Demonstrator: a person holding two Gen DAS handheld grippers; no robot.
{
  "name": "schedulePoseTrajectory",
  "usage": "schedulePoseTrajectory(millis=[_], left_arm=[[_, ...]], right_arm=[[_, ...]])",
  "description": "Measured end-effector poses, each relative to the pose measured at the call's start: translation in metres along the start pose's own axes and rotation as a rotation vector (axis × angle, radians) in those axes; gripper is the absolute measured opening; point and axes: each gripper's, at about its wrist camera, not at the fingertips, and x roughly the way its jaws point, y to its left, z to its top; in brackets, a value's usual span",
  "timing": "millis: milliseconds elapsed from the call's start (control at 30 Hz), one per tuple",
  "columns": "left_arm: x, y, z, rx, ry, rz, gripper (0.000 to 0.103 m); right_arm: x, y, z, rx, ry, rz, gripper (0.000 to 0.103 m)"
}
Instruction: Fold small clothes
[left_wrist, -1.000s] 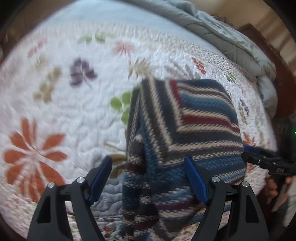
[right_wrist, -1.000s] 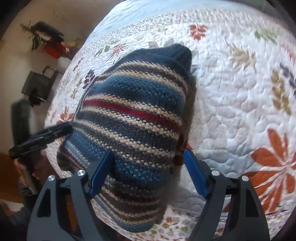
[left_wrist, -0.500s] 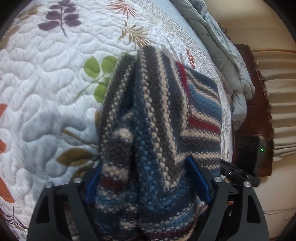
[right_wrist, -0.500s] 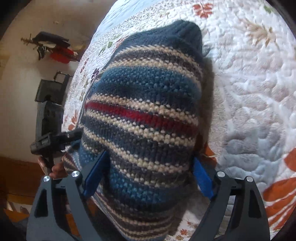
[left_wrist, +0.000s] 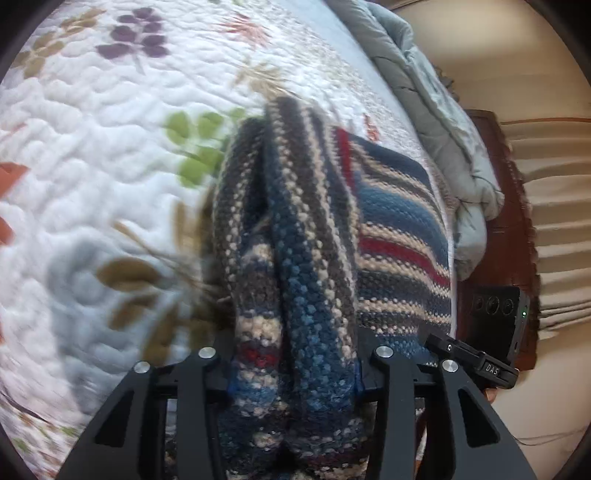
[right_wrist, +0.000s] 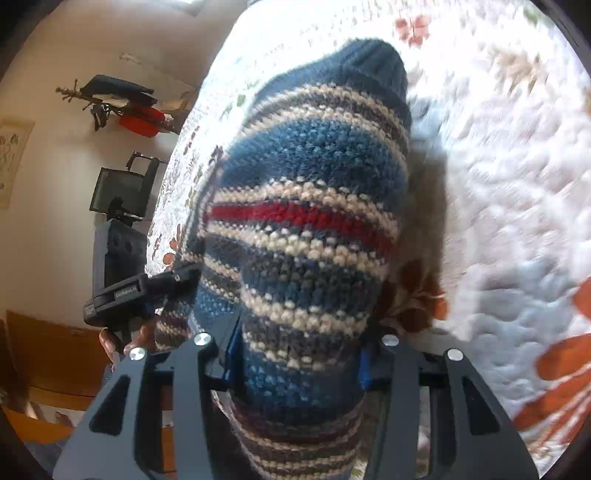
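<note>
A small knitted garment (left_wrist: 391, 225) with blue, cream, grey and red stripes lies folded on a white floral quilt (left_wrist: 92, 155). My left gripper (left_wrist: 293, 365) is shut on the garment's bunched near edge. My right gripper (right_wrist: 295, 365) is shut on the same garment (right_wrist: 306, 206) at its other near corner, the knit bulging up between the blue pads. Each gripper shows in the other's view: the right one (left_wrist: 469, 360) at lower right, the left one (right_wrist: 140, 291) at left. The fingertips are buried in the knit.
A grey duvet (left_wrist: 436, 110) is heaped along the bed's far right side, beside a dark wooden headboard (left_wrist: 513, 206). Past the bed's left edge stand a black chair (right_wrist: 122, 192) and a wall rack (right_wrist: 118, 103) with hung items.
Both grippers closed from open onto the garment's near edge. The knit is now bunched up between the pads and fills more of both views.
</note>
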Motion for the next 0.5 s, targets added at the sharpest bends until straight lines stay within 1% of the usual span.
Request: schedulePoseTrajectory(millis=[133,167,233,367,433,500], left_arm=[[0.014,-0.037,-0.001,0.018,-0.007,-0.069,0.042],[0.016,-0.045,0.000,0.029,-0.012,-0.080,0.042],[0.026,-0.073,0.008,0.071,-0.029,-0.094,0.042],[0.050,-0.112,0.028,0.143,-0.038,-0.085,0.042],[0.067,-0.116,0.038,0.125,-0.022,-0.082,0.042],[0.086,-0.112,0.042,0.112,-0.003,-0.052,0.042]], right_arm=[[-0.044,-0.001,0.001,-0.024,-0.070,-0.029,0.044],[-0.056,-0.004,0.003,-0.027,-0.087,-0.043,0.044],[-0.076,-0.013,0.008,-0.024,-0.118,-0.057,0.044],[-0.103,-0.041,0.025,-0.026,-0.165,-0.064,0.045],[-0.104,-0.065,0.035,-0.004,-0.165,-0.065,0.046],[-0.094,-0.096,0.042,0.052,-0.138,-0.059,0.046]])
